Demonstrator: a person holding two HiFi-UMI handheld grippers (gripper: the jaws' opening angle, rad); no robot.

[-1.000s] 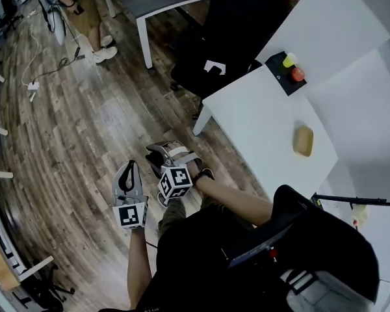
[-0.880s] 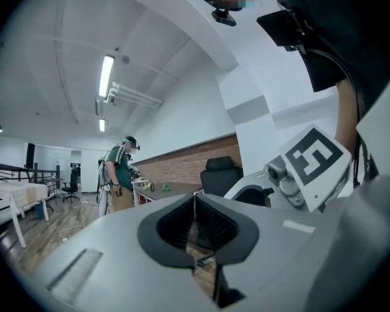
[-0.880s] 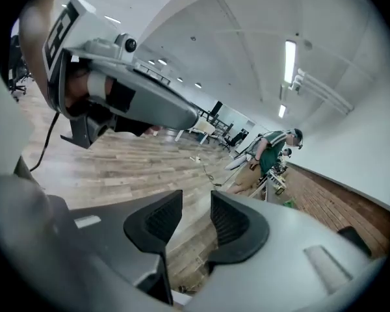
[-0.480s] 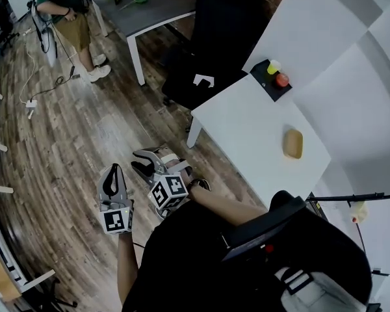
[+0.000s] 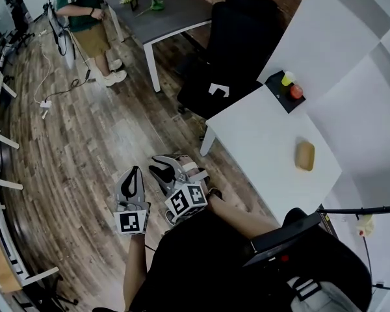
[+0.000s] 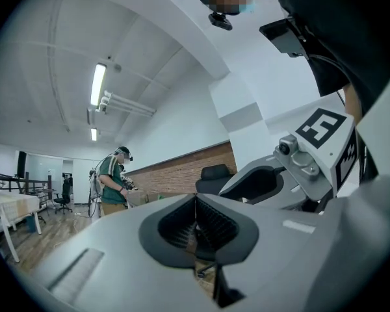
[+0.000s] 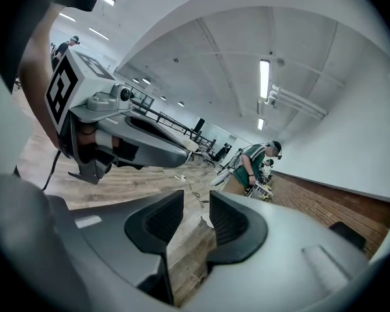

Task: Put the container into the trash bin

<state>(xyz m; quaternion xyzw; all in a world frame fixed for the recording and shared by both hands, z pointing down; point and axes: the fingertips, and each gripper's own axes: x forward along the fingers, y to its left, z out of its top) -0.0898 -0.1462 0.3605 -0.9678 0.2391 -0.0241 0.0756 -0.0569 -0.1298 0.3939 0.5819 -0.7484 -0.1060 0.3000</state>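
Note:
A tan, rounded container lies on the white table at the right, far from both grippers. No trash bin shows in any view. My left gripper hovers over the wooden floor close to my body, its jaws shut with nothing in them. Just to its right is my right gripper, pointing slightly down. A gap stands between the right gripper's pads, the jaws are closing, and nothing is between them. Each gripper view shows the other gripper alongside: the right gripper, the left gripper.
A black office chair stands at the white table's far corner. On that table sits a black tray with a yellow and a red thing. A dark table and a person are farther off. Cables lie on the floor at the left.
Both grippers have risen a little, staying side by side near my body. The head view has swung, so the person and dark table show more fully.

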